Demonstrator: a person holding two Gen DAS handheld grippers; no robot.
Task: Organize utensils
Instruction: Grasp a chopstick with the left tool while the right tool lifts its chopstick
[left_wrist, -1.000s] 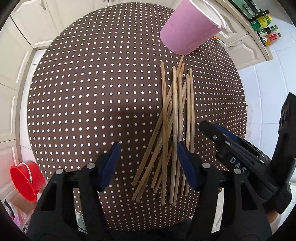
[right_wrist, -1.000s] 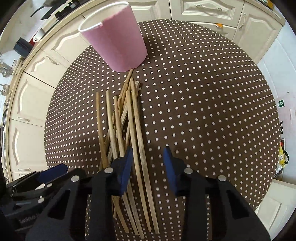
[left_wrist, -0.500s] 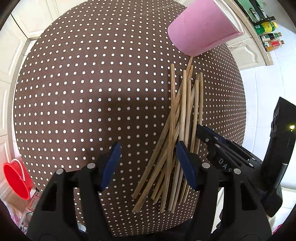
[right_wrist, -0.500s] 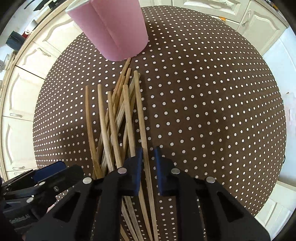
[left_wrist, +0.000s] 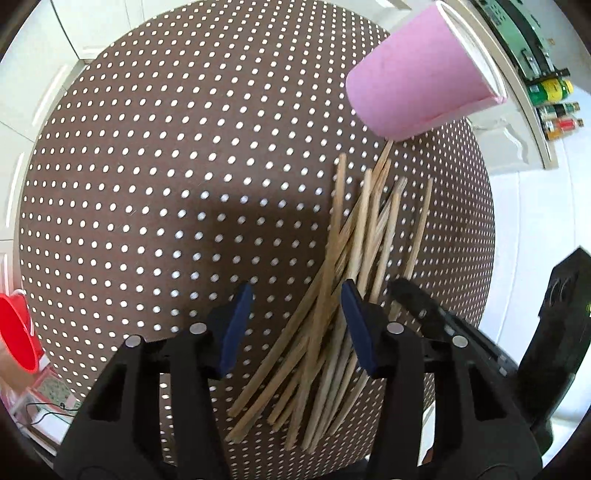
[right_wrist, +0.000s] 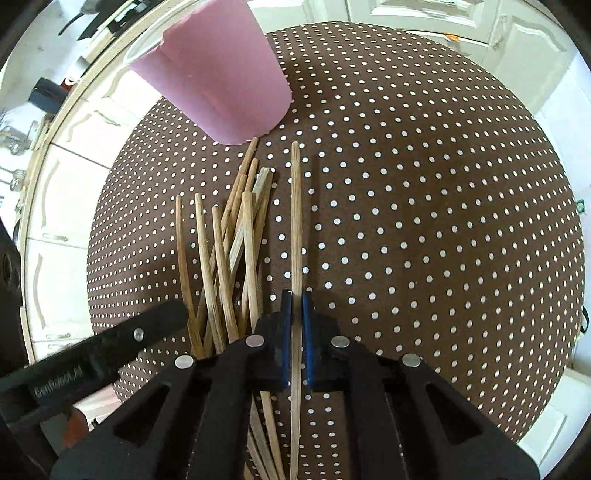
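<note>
clamping one chopstick (right_wrist: 295, 236), the right gripper (right_wrist: 296, 332) sits right of the pile (right_wrist: 225, 258); left gripper (left_wrist: 295, 325) spread apart near the pink cup (left_wrist: 421, 74).

cup (right_wrist: 221, 74): pink (white rim) | chopsticks (right_wrist: 229, 236): tan wood | tablecloth (right_wrist: 424, 221): brown, white dots | bucket (left_wrist: 14, 332): red

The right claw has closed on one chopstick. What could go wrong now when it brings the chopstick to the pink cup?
1. The right claw grips the chopstick near its low end, so the long free part may swing or slip.
2. The pink cup looks light; a bump from the stick tip could tip it.
3. The open left claw hovers over the chopstick pile close beside the right one, so they might collide.
</note>
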